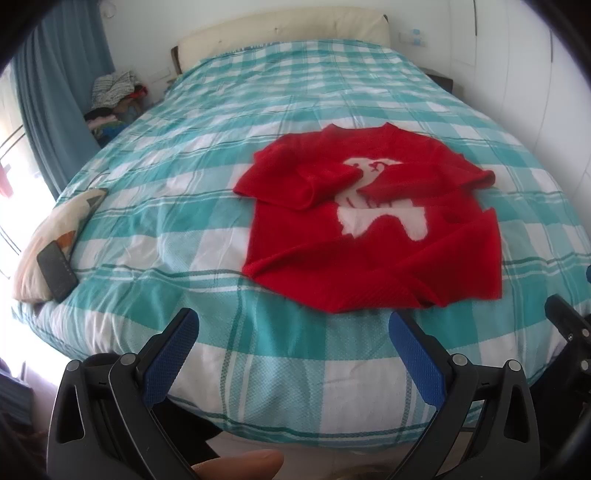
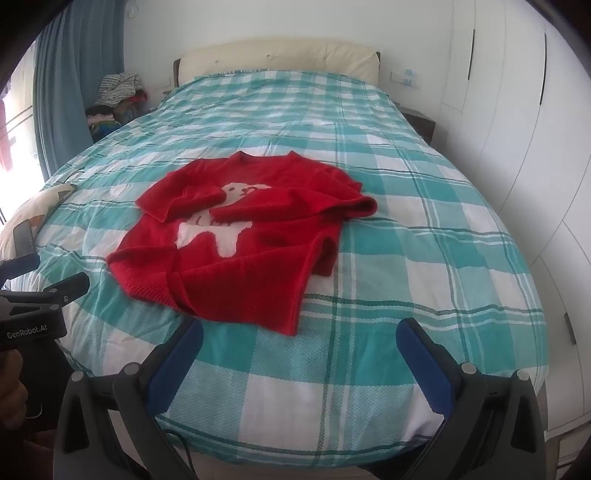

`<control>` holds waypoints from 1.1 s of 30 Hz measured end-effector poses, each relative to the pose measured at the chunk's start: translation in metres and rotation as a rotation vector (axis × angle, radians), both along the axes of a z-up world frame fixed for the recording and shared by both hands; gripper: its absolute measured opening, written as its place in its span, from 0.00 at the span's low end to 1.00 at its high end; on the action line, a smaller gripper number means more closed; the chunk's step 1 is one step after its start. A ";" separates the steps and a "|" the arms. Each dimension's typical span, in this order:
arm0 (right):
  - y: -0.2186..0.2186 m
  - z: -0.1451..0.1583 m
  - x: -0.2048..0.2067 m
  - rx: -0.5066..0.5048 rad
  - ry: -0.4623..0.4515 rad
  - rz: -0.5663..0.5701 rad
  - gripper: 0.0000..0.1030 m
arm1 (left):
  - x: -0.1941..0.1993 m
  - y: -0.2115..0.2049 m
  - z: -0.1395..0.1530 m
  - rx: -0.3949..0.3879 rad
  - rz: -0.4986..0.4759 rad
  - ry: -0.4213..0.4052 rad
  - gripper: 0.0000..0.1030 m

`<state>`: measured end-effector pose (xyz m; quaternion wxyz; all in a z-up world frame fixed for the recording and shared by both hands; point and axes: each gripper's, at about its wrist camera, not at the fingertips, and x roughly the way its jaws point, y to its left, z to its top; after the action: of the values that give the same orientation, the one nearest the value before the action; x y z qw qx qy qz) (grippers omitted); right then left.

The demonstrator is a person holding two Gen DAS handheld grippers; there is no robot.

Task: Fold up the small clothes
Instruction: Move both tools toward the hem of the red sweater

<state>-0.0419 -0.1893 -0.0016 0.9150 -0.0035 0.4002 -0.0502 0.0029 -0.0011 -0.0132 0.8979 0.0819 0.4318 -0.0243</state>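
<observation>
- The bed [image 1: 258,96] fills both views, covered by a teal-and-white checked sheet; a cream headboard [image 1: 280,31] closes its far end.
- The red sweater [image 1: 373,225] lies on the near half of the bed, a little short of the foot edge, with a strip of bare sheet between its hem and that edge.
- Beyond the sweater's collar, the bed is bare sheet all the way to the headboard.
- On the bed's window side, a pillow [image 1: 55,229] sits at the edge with a dark phone [image 1: 57,271] resting on it, well apart from the sweater.
- On the other side of the bed, white wardrobe doors [image 2: 517,122] stand near the mattress edge.
- The sweater lies front up, showing a white animal figure; both sleeves are folded inward across the chest, their cuffs nearly meeting over the figure.
- The hem corner nearest the wardrobe is turned and rumpled.
- The left gripper [image 1: 293,328] hangs above the bed's foot edge, fingers spread wide and empty, apart from the sweater.
- The right gripper [image 2: 299,338] hangs likewise just short of the hem, fingers wide apart, gripping nothing.
</observation>
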 end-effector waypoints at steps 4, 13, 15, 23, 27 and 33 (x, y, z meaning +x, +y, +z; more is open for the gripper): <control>-0.001 -0.002 0.000 0.003 0.005 -0.001 1.00 | 0.000 0.002 0.000 -0.018 -0.003 0.007 1.00; -0.004 -0.005 0.001 0.012 0.005 -0.009 1.00 | -0.002 -0.002 -0.008 -0.016 -0.024 0.018 1.00; -0.005 -0.006 0.001 0.019 0.008 -0.008 1.00 | -0.001 -0.001 -0.014 -0.017 -0.025 0.036 1.00; -0.007 -0.014 0.005 0.034 0.034 -0.012 1.00 | 0.010 0.000 -0.048 -0.026 -0.016 0.112 1.00; -0.010 -0.019 0.007 0.038 0.045 -0.021 1.00 | 0.016 0.003 -0.071 -0.090 0.000 0.174 1.00; -0.018 -0.023 0.009 0.049 0.050 -0.042 1.00 | 0.023 -0.001 -0.102 -0.064 -0.002 0.228 1.00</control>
<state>-0.0332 -0.2073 -0.0244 0.9034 0.0258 0.4238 -0.0595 0.0256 -0.0021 -0.1147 0.8450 0.0506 0.5303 -0.0481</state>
